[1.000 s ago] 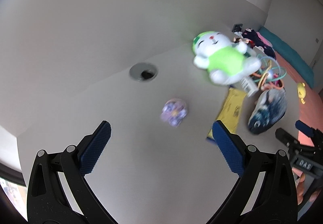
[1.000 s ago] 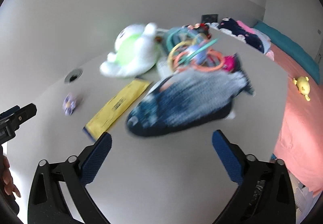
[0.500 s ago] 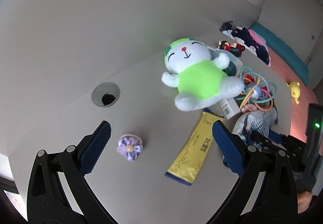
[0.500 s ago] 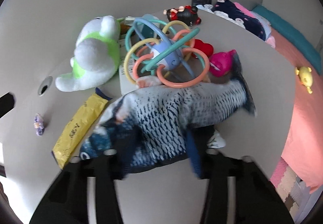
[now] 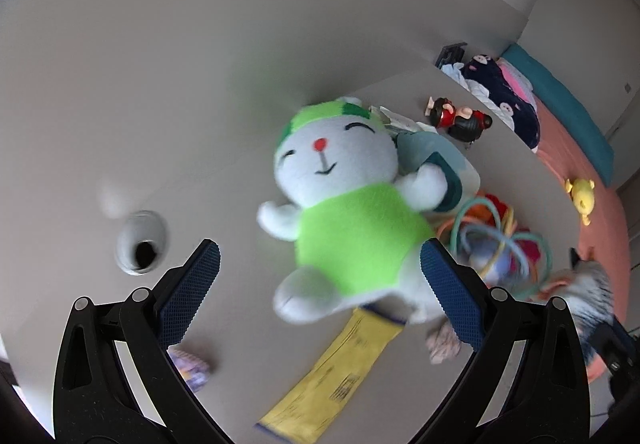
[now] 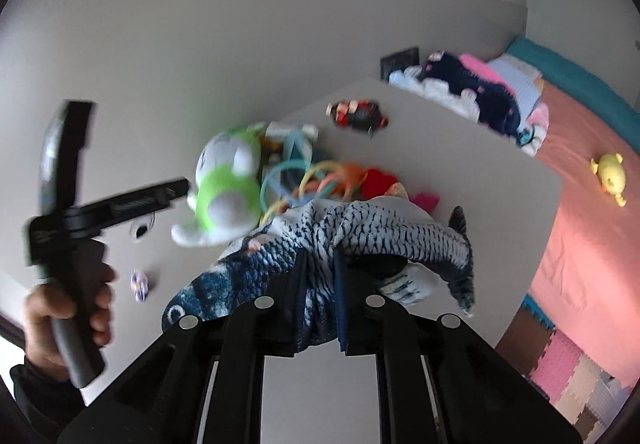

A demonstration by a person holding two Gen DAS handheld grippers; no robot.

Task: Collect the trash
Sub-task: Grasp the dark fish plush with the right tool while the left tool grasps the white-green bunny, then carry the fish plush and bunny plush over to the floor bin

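My right gripper (image 6: 320, 266) is shut on a blue and white fish plush (image 6: 392, 236), whose cloth is bunched between the pads. The fish droops on both sides, head to the lower left and tail to the right. My left gripper (image 5: 320, 284) is open over the table (image 5: 240, 344) with nothing gripped. A white plush in a green shirt (image 5: 352, 220) lies just beyond its fingers. A yellow wrapper (image 5: 332, 384) lies below the plush, and a crumpled pinkish scrap (image 5: 440, 344) sits by the right finger. The fish (image 5: 588, 296) shows at the right edge.
A round cable hole (image 5: 140, 248) is at the left and a purple flower (image 5: 192, 368) lies behind my left finger. Coloured ring toys (image 5: 500, 244) and a small doll (image 5: 460, 120) lie at the back right. A hand (image 6: 68, 308) holds the other gripper. A pink bed (image 6: 580, 224) is to the right.
My right gripper closed on the fish plush and rose with it. My left gripper moved to the right, from over the purple flower towards the green-shirted plush, still open.
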